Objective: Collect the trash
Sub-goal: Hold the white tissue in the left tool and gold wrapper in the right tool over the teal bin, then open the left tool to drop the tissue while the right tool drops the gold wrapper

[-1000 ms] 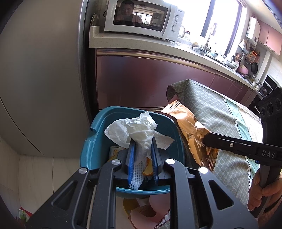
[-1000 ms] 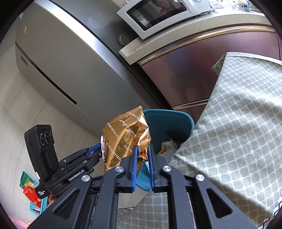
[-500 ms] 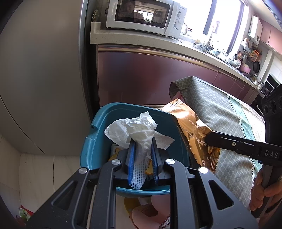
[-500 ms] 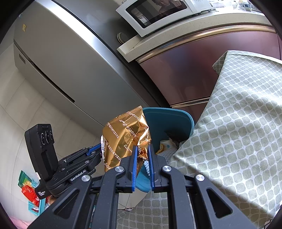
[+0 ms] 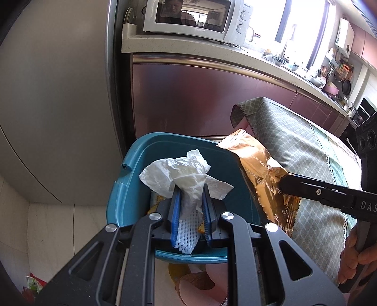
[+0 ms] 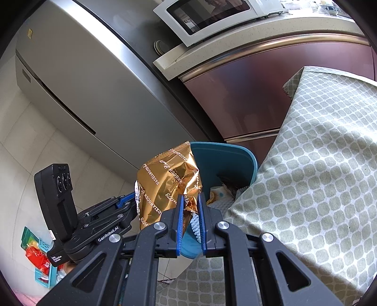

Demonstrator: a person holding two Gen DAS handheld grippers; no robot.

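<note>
My left gripper is shut on a crumpled white tissue and a white foam net, held over the open teal trash bin. My right gripper is shut on a gold foil snack bag, held upright at the bin's near rim. The bag also shows in the left wrist view, at the bin's right edge. The bin holds some wrappers at the bottom.
A table with a green patterned cloth stands right beside the bin. A grey fridge and maroon cabinets with a microwave stand behind. Colourful packets lie on the floor at the left.
Both grippers keep their hold and have moved slightly towards the bin. The tissue and the gold bag stay gripped.
</note>
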